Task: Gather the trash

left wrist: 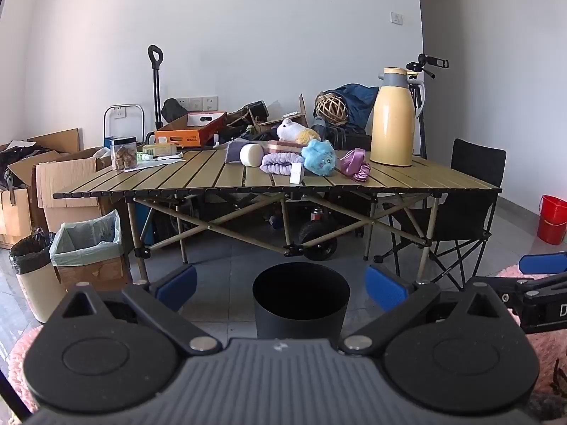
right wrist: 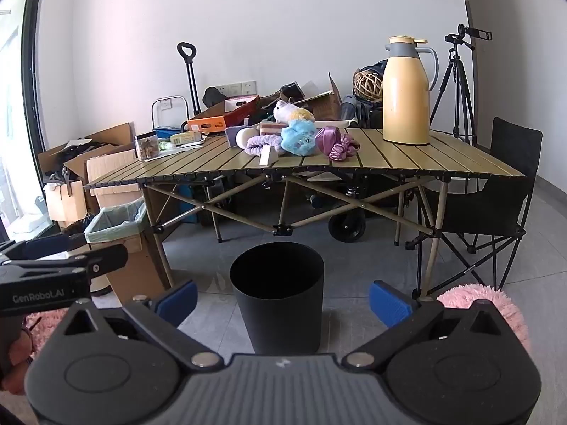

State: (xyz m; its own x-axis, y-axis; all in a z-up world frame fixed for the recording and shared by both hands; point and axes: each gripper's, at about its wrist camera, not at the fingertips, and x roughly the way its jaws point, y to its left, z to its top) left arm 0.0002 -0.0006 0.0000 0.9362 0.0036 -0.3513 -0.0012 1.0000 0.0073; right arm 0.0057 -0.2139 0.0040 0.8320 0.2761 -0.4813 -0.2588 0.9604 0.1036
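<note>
You are looking, left to right, at your left gripper (left wrist: 280, 287) spreading its jaws wide and empty, the black bin (left wrist: 301, 301) standing on the floor ahead before the table (left wrist: 212, 177), and your right gripper (right wrist: 281, 301) likewise gaping empty. The bin is likely handling light, stiff and smooth-walled; you are best pinching its rim.

You hold the left gripper (left wrist: 281, 288) and the right gripper (right wrist: 282, 299) side by side, both tilted slightly downward, each with its blue-padded jaws spread wide and nothing between them.
</note>
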